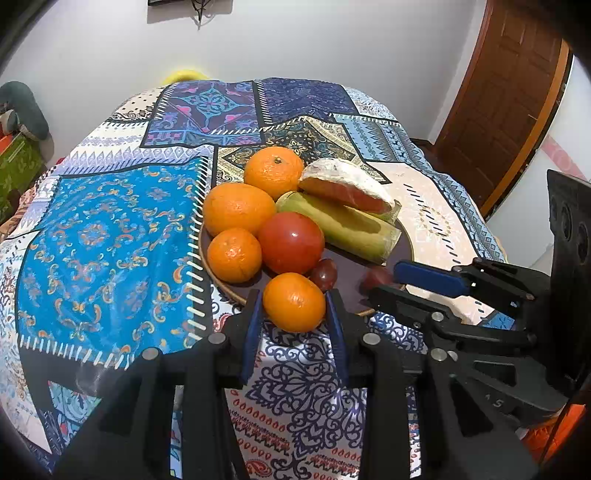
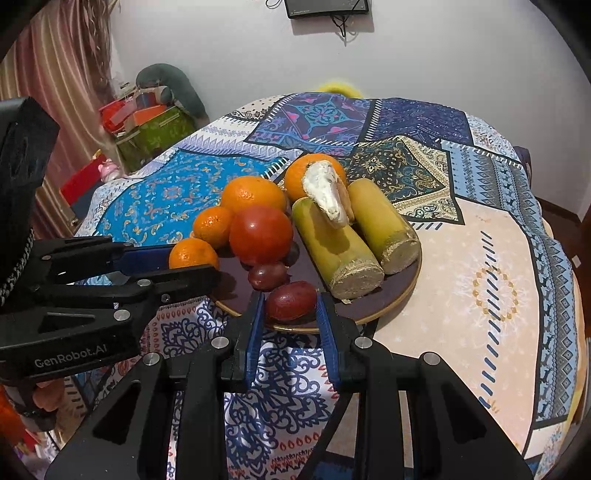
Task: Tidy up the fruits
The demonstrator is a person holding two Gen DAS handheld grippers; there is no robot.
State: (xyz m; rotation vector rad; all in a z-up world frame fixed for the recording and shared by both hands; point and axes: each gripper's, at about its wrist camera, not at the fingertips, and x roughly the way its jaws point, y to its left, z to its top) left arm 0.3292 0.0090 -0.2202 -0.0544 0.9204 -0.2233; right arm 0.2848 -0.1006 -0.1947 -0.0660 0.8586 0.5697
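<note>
A dark round plate [image 1: 351, 262] [image 2: 402, 280] on the patterned tablecloth holds several oranges, a red tomato [image 1: 291, 242] [image 2: 260, 234], two green cane pieces [image 2: 336, 247], a wrapped melon slice [image 1: 347, 184] [image 2: 328, 195] and small dark red fruits. My left gripper [image 1: 294, 312] is shut on an orange [image 1: 294, 302] [image 2: 193, 254] at the plate's near edge. My right gripper [image 2: 290, 310] has its fingers around a dark red fruit [image 2: 291, 300] at the plate's front rim; a small gap shows on each side. The right gripper also shows in the left wrist view [image 1: 391, 282].
The table [image 2: 480, 258] is covered with a patchwork cloth [image 1: 110, 240]. A wooden door [image 1: 498, 110] stands at the right. Boxes and clutter [image 2: 147, 122] sit on the floor at the left, by a curtain. A dark device hangs on the white wall [image 2: 327, 7].
</note>
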